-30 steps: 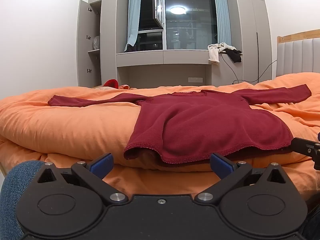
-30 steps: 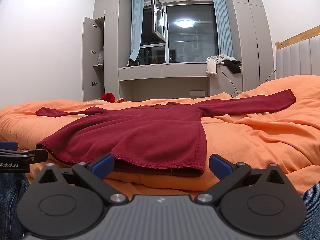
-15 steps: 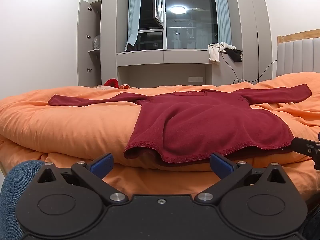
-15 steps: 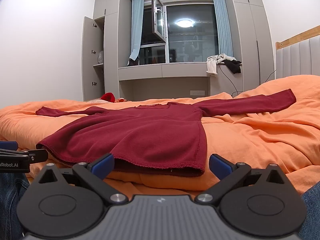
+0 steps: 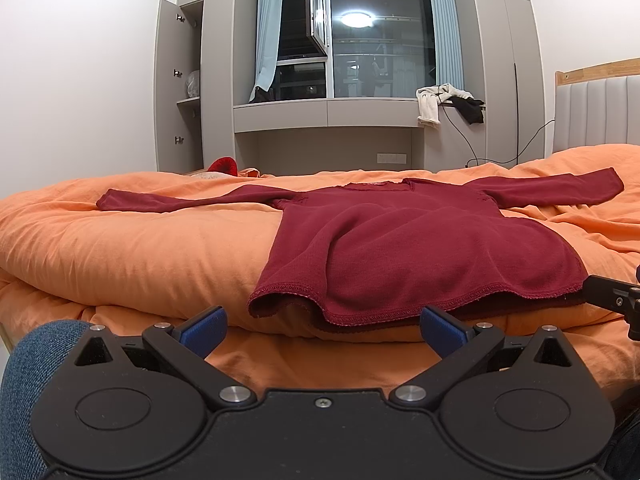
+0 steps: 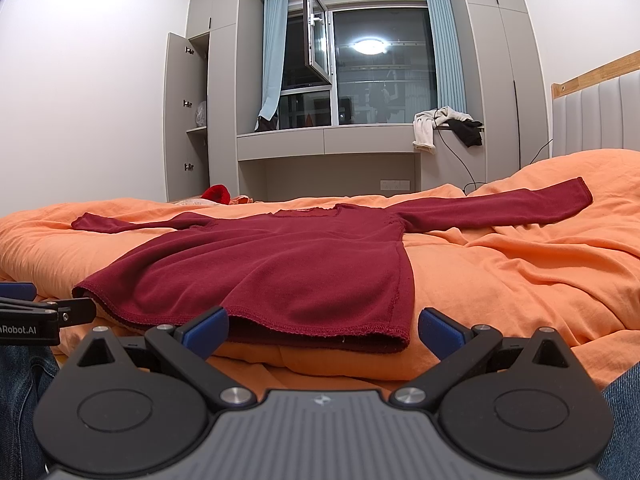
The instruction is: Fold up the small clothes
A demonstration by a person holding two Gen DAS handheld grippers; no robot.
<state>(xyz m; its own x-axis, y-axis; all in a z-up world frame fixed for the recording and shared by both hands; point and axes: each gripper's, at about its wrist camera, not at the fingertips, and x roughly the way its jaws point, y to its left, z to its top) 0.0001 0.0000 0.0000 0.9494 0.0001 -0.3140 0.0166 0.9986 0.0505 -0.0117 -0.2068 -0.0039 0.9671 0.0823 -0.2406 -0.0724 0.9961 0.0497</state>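
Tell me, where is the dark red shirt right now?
The dark red long-sleeved knit shirt lies spread flat on the orange duvet, sleeves out, its hem just ahead of both open grippers, below the window.

You're seeing sharp, evenly bright frames — ceiling lamp reflection point(image 5: 355, 19) glares in the dark window point(image 5: 380, 40); fisheye bends edges.

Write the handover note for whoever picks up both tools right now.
Left tool: open, empty, short of the hem.
Right tool: open, empty, near the hem's right corner.
Dark red long-sleeved top: flat on the orange duvet, both sleeves spread out, hem towards you.
Done: top laid out; no fold shows.
Left: all the folding, probably sleeves in first, then the body.
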